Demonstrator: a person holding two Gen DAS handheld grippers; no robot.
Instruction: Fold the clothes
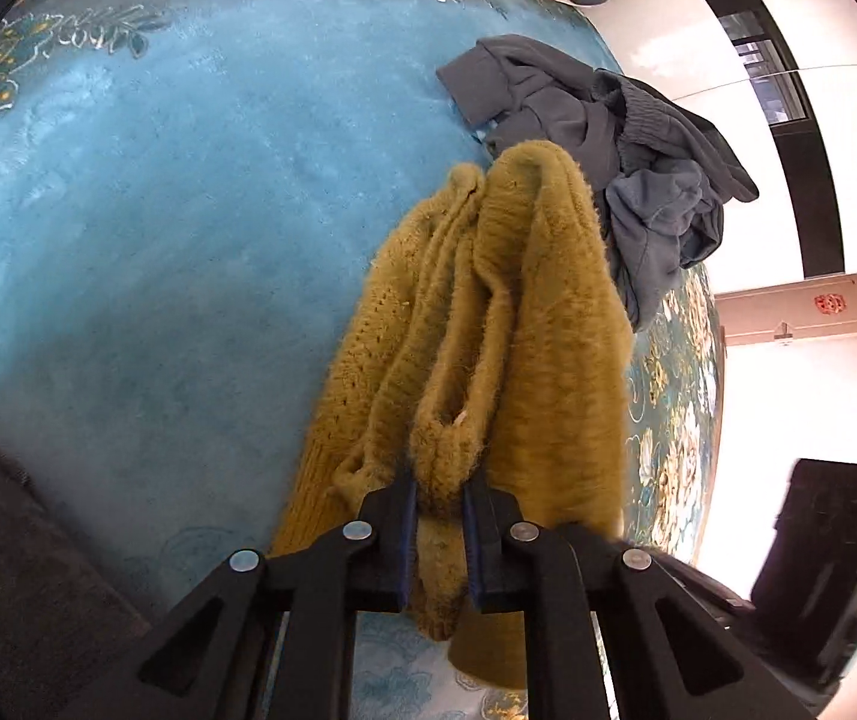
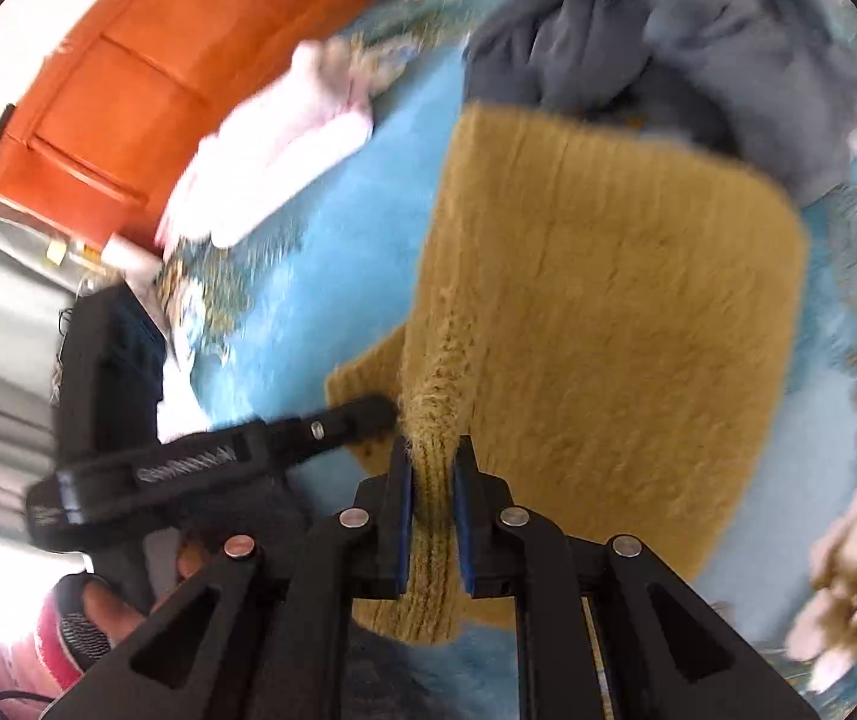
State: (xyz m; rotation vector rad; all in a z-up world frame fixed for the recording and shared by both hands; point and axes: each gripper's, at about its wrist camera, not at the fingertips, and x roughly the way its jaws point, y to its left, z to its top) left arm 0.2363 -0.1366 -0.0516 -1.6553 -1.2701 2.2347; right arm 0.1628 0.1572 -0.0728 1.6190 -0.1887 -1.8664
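A fuzzy mustard-yellow knit sweater point(image 1: 506, 324) hangs bunched from my left gripper point(image 1: 440, 504), which is shut on a thick fold of it above the blue carpet. In the right wrist view the same sweater point(image 2: 608, 312) spreads out as a broad panel, and my right gripper point(image 2: 433, 480) is shut on its ribbed edge. The left gripper point(image 2: 362, 411) shows there too, just left of the right one, its tip at the sweater's edge.
A blue patterned carpet point(image 1: 188, 210) covers the floor. A pile of dark grey clothes point(image 1: 626, 138) lies beyond the sweater, also in the right wrist view point(image 2: 698, 30). Folded pink cloth point(image 2: 284, 144) lies near an orange sofa point(image 2: 146, 72). A black box point(image 1: 824, 540) stands off the carpet.
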